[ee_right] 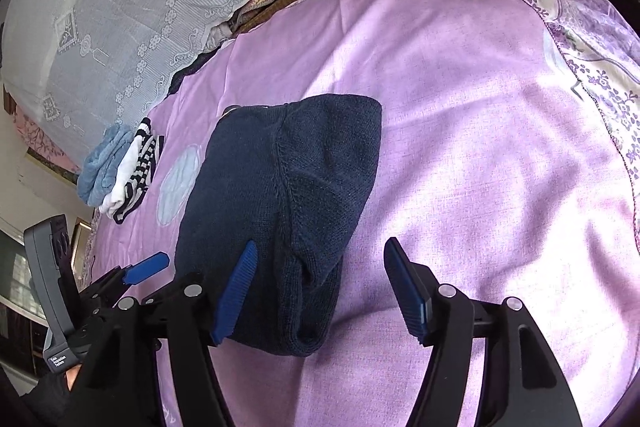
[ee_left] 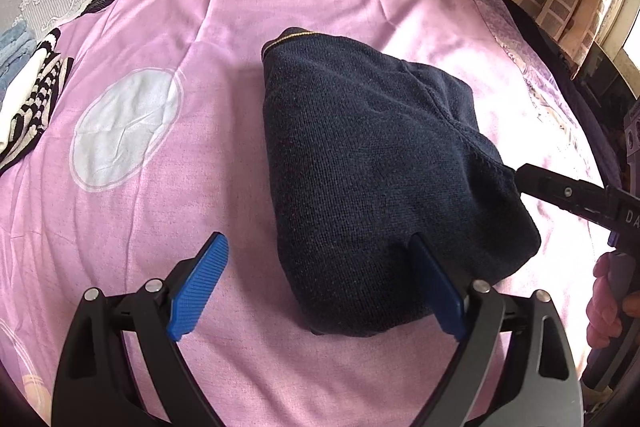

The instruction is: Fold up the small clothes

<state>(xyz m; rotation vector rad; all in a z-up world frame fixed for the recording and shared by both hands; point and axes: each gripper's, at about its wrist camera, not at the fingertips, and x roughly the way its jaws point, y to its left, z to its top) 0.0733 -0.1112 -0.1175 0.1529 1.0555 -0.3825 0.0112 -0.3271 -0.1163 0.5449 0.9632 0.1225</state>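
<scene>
A dark navy knitted garment [ee_left: 372, 163] lies folded into a compact bundle on the pink bedsheet [ee_left: 224, 163]; it also shows in the right wrist view [ee_right: 280, 211]. My left gripper [ee_left: 320, 287] is open, its jaws straddling the bundle's near left corner, with the right pad against the knit. My right gripper [ee_right: 320, 291] is open over the bundle's near end, its left pad over the fabric. The right gripper's black finger [ee_left: 560, 191] shows in the left wrist view by the bundle's right edge. The left gripper's blue pad [ee_right: 146, 269] shows at the left of the right wrist view.
A pile of small clothes, black-and-white striped [ee_left: 36, 99] and light blue [ee_right: 104, 163], lies at the sheet's left edge. A white lace cover [ee_right: 120, 7] hangs over the far side. A floral purple border [ee_right: 592, 67] runs along the right. A pale oval print [ee_left: 124, 131] marks the sheet.
</scene>
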